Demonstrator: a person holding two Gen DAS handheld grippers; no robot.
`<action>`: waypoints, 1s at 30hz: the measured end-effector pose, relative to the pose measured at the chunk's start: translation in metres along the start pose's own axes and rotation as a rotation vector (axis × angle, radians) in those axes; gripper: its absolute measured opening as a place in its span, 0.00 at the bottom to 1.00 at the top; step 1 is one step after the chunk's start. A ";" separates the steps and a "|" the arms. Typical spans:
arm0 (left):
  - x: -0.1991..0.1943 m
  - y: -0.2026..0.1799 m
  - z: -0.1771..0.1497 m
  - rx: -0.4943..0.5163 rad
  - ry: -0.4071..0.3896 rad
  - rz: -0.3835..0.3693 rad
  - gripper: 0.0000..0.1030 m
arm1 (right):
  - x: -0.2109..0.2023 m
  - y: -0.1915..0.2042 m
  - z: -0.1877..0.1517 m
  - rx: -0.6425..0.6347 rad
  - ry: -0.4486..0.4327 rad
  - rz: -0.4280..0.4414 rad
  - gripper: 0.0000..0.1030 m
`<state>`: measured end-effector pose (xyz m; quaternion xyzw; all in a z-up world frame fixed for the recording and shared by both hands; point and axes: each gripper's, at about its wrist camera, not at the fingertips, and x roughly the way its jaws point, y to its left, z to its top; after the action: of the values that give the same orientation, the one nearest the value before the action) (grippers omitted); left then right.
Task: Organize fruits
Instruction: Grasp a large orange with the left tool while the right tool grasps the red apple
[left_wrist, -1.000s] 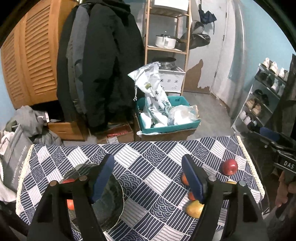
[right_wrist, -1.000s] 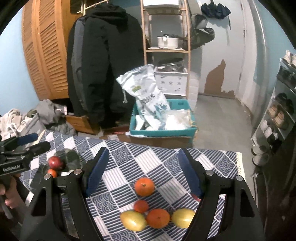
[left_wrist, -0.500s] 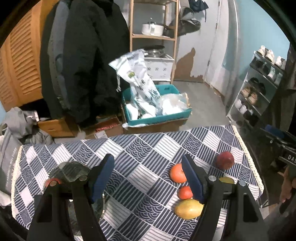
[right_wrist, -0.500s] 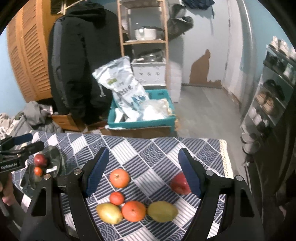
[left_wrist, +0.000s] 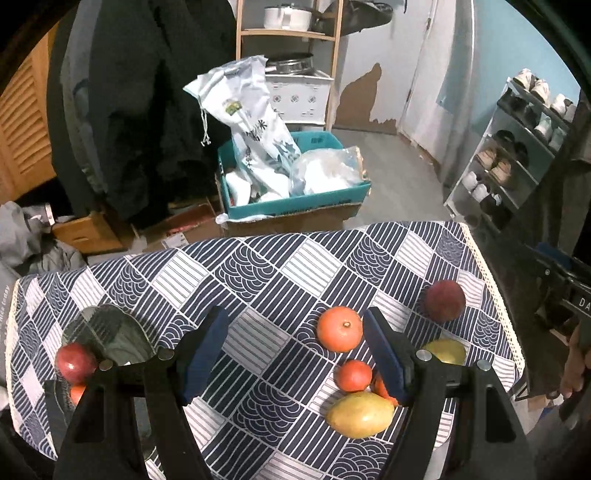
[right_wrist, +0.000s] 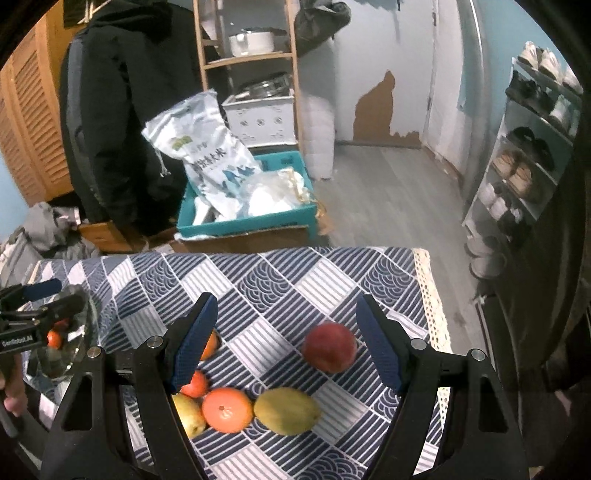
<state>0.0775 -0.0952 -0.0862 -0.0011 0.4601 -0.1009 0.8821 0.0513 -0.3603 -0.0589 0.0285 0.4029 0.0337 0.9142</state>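
On the patterned tablecloth (left_wrist: 258, 280) lie a red apple (left_wrist: 444, 300), a large orange (left_wrist: 340, 328), a small orange (left_wrist: 353, 375) and two yellow mangoes (left_wrist: 360, 414). A glass plate (left_wrist: 107, 334) at the left holds a red apple (left_wrist: 75, 362) and a small orange. My left gripper (left_wrist: 295, 354) is open and empty above the table's middle. My right gripper (right_wrist: 286, 339) is open and empty, with the red apple (right_wrist: 330, 351), an orange (right_wrist: 228, 410) and a mango (right_wrist: 286, 410) between its fingers in the view.
A teal bin (left_wrist: 295, 199) with white bags stands on the floor beyond the table. A wooden shelf (left_wrist: 288, 33), hanging coats (left_wrist: 140, 92) and a shoe rack (left_wrist: 517, 147) line the room. The table's lace edge (right_wrist: 430, 295) is at the right.
Both grippers have swung right across the table. The fruit cluster has come into the left view and the red apple now sits between the right gripper's fingers. Both stay open.
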 end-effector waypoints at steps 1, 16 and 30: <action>0.003 -0.001 0.000 0.002 0.005 -0.003 0.74 | 0.003 -0.002 0.000 0.002 0.009 -0.008 0.76; 0.072 -0.032 0.000 0.052 0.122 -0.020 0.74 | 0.068 -0.031 -0.006 0.057 0.136 -0.062 0.76; 0.134 -0.039 -0.011 0.015 0.227 -0.042 0.75 | 0.133 -0.051 -0.034 0.123 0.309 -0.074 0.76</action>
<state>0.1360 -0.1563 -0.1977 0.0075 0.5560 -0.1221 0.8221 0.1180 -0.3986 -0.1836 0.0639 0.5408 -0.0208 0.8384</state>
